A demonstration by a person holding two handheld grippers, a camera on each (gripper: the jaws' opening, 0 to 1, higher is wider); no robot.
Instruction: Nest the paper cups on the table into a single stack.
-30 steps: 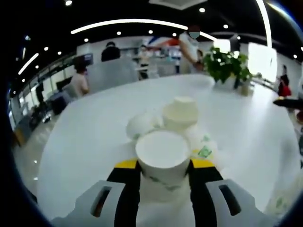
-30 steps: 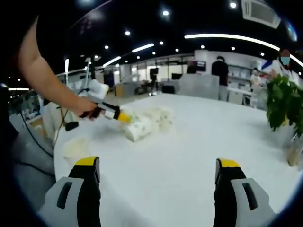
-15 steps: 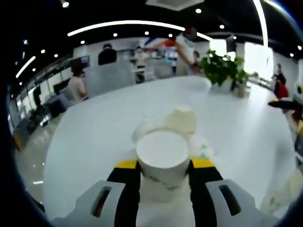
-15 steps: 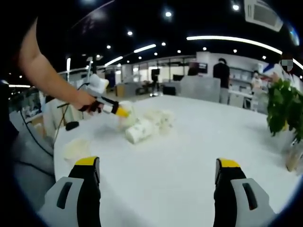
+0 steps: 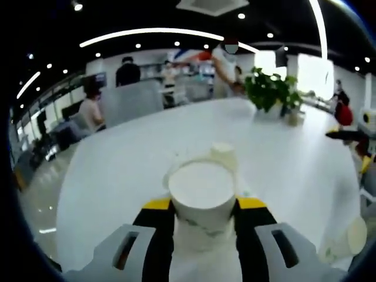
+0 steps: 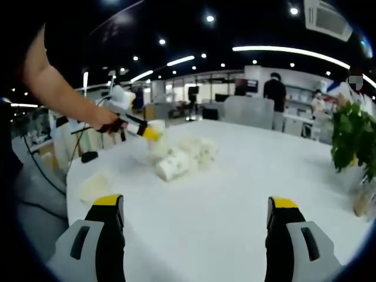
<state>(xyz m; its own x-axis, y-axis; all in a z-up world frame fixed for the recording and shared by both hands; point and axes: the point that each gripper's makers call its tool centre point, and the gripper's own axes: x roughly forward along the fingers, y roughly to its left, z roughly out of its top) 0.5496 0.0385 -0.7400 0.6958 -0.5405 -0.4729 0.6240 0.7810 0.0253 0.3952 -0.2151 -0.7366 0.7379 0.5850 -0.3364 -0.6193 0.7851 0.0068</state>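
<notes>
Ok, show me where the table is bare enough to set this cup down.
Bare: the wide stretch of table between the right gripper and the cup pile, out toward the plant. Crowded: the pile itself, under the left gripper.

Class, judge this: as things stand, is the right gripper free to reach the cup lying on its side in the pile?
Probably yes. The right gripper is open and empty, with bare table between it and the toppled cup. The left gripper, holding a cup above the pile, might crowd it.

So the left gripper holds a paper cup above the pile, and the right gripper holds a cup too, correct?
Not quite. The left gripper does hold a paper cup, but the right gripper view shows the right gripper open and holding nothing above the table.
</notes>
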